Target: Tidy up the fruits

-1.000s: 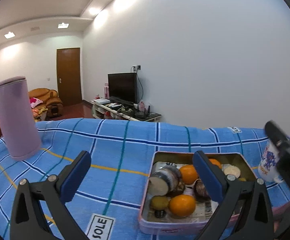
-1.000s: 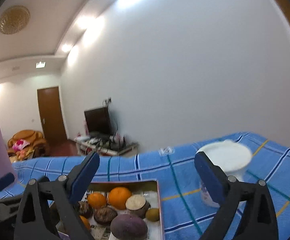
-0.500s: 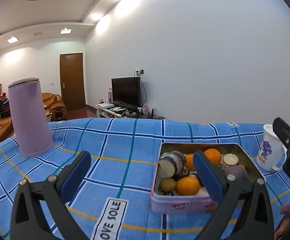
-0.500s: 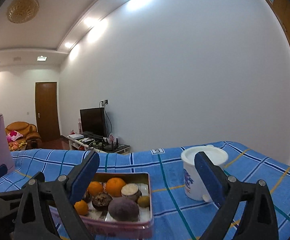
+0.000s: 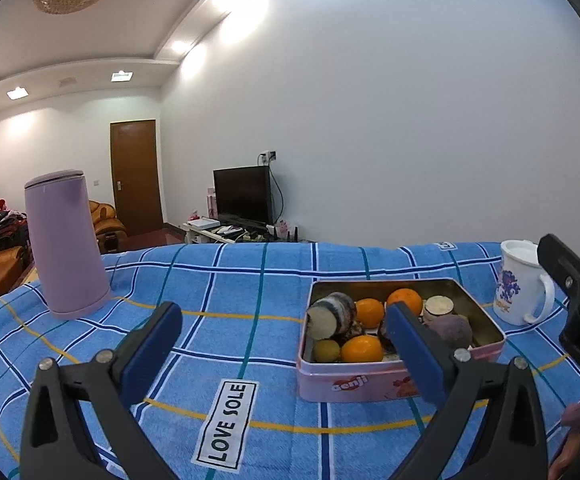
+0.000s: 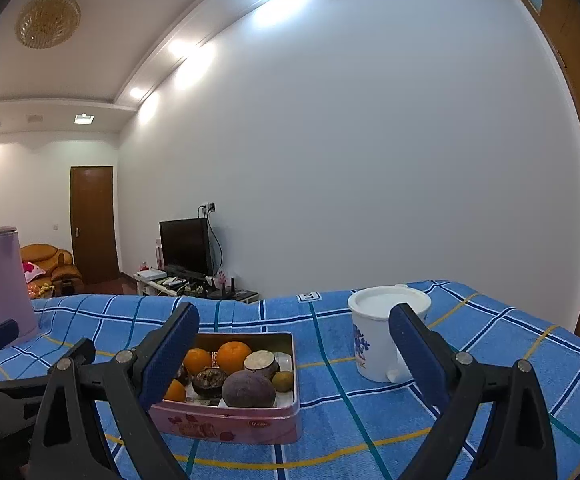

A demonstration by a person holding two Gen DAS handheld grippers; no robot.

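Fruits all sit in one pink tin [image 5: 370, 382]: three oranges [image 5: 405, 298], two purple ones [image 6: 248, 389]. One white mug [image 6: 374, 344] beside it. Both grippers [image 5: 282, 330] [image 6: 294, 338] empty, fingers spread wide.

Tin [image 5: 402, 378] sits mid-cloth [image 5: 226, 292], fruit [image 5: 362, 349] in it. Mug [image 5: 520, 286] just right of it; flask [image 5: 66, 242] stands well left.

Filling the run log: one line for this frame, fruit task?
phase: pre-grasp | left hand-held gripper: open, empty | right hand-held gripper: open, empty | fruit: in pink tin | white mug: right of tin
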